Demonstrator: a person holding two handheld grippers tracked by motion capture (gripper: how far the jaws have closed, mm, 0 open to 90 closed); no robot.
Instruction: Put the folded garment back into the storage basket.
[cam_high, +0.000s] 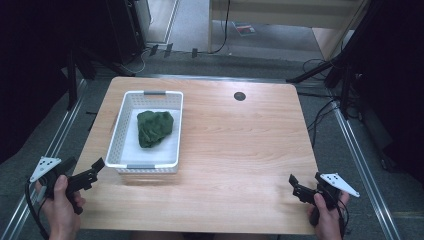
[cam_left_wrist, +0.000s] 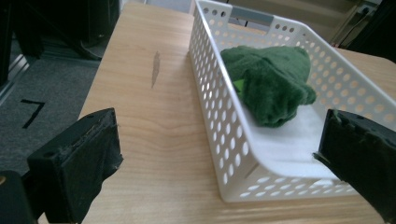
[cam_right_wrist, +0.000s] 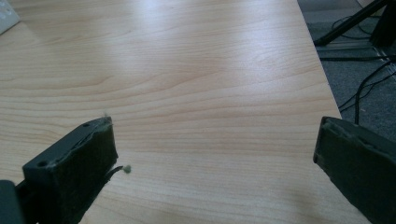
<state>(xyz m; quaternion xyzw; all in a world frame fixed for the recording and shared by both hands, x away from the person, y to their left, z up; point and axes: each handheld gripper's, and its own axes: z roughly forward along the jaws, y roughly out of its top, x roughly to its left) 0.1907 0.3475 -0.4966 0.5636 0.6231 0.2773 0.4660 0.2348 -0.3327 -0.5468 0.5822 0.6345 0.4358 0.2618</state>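
High view: person's two hands sit at the near edge of the counter (cam_high: 240, 145), one claw each. Left claw (cam_high: 95, 169) hangs at the near-left corner, jaws apart, nothing between them, aimed at the near end of the white basket (cam_high: 122, 112). Right claw (cam_high: 294, 186) is by the near-right corner, jaws also apart and empty, well away from the basket.

Green cloth (cam_high: 154, 127) lies bunched inside the basket, roughly mid-basket and toward its far half, resting on the white floor. Basket stands on the left half of the counter, long side running near to far.

Left gripper view: basket's near corner (cam_left_wrist: 233, 154) is just ahead, between the spread jaws; cloth (cam_left_wrist: 273, 81) is crumpled, touching no claw.

Right gripper view: bare wood ahead, a bit of fluff on the left jaw tip.

Step in hand, as I judge it: approach, before any grasp. Likely next move: left claw lifts over the basket's near wall, drops onto the cloth's raised fold, then closes. Needs height to clear the rim and a pinch on cloth, not on the basket floor.
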